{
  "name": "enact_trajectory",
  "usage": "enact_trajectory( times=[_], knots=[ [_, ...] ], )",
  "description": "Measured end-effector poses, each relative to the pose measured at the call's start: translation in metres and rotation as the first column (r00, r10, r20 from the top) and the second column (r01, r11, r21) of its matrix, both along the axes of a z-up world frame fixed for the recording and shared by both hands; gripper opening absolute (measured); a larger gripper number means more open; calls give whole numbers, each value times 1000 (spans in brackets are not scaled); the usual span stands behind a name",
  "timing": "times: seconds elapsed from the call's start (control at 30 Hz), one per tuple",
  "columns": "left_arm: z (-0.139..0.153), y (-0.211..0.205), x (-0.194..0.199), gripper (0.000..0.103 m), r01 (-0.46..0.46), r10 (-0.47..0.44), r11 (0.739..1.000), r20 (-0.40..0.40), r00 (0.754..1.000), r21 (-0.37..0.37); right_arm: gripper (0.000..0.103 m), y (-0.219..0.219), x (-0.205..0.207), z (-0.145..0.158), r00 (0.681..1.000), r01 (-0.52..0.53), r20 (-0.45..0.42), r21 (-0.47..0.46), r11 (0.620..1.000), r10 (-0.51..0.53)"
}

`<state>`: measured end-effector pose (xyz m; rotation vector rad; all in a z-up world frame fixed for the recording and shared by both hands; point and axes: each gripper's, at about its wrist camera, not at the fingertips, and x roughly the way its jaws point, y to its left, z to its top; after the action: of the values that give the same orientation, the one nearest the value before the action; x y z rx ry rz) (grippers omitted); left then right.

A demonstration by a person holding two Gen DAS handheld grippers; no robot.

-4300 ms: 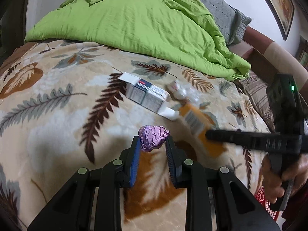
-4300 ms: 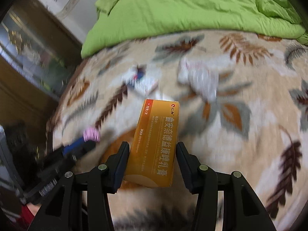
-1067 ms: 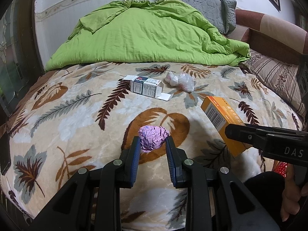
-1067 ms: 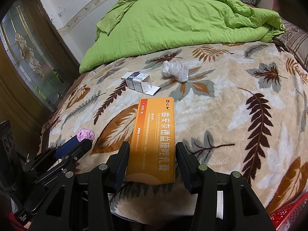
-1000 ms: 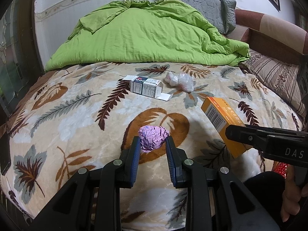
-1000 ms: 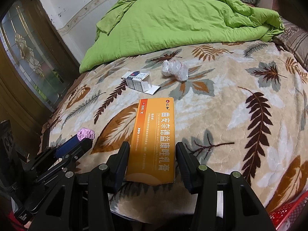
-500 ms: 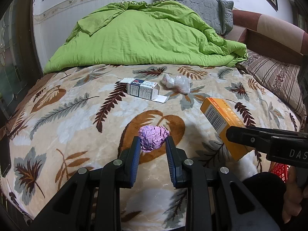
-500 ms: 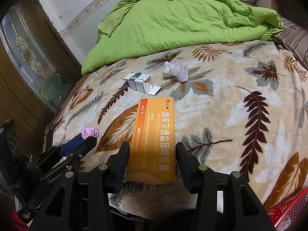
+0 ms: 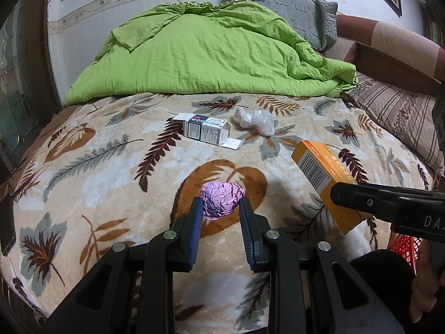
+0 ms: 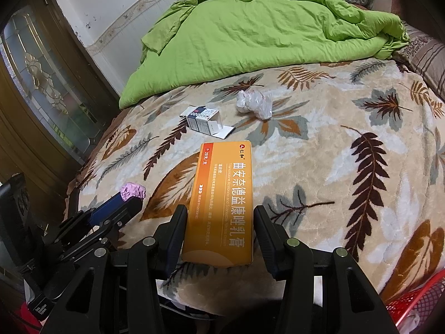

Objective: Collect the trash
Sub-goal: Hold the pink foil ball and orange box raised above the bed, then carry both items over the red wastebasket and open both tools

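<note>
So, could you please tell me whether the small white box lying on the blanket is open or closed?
Open. The small white box lies on its side on the blanket, an end flap folded out flat at each end.

Both wrist cameras face the leaf-patterned blanket [image 9: 111, 172], side by side.

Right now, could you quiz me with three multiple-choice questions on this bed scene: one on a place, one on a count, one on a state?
1. Where does the white carton lie?
A. on the leaf blanket
B. on the green quilt
C. in the red basket

2. How many pieces of trash still lie on the bed?
A. one
B. two
C. four

3. The orange box is:
A. lying flat
B. torn open
C. clamped in the right gripper

Answers: 1 A, it lies on the leaf pattern. 2 B, the carton and the crumpled plastic bag. 3 C, both fingers press its sides.
</note>
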<state>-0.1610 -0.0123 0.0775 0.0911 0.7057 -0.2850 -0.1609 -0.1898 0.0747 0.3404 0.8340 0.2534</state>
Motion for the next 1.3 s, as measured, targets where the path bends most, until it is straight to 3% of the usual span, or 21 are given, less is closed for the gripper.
enact_trajectory(
  times=[0.5,0.8,1.0,1.1,1.2,1.3],
  knots=[
    [13,-10,-2,25,37,-37,999,-2,999,-32,53,-12,-12,13,1000,19,13,17,1000,-20],
    [32,-57,-17,25,215,-216,972,-4,976,-95,53,-89,-67,31,983,178,25,49,983,-180],
    [41,-110,-37,25,358,-360,929,-7,933,-100,53,-152,-126,25,939,344,-21,64,937,-343],
    [45,-138,-51,25,433,-436,896,-5,900,-100,53,-178,-156,25,911,413,-35,59,909,-412],
    [47,-167,-69,25,512,-515,853,-9,857,-100,53,-198,-183,27,880,475,-43,60,878,-473],
    [45,-197,-88,25,597,-603,796,-37,797,-104,53,-213,-211,26,849,528,-59,60,847,-525]
  ],
)
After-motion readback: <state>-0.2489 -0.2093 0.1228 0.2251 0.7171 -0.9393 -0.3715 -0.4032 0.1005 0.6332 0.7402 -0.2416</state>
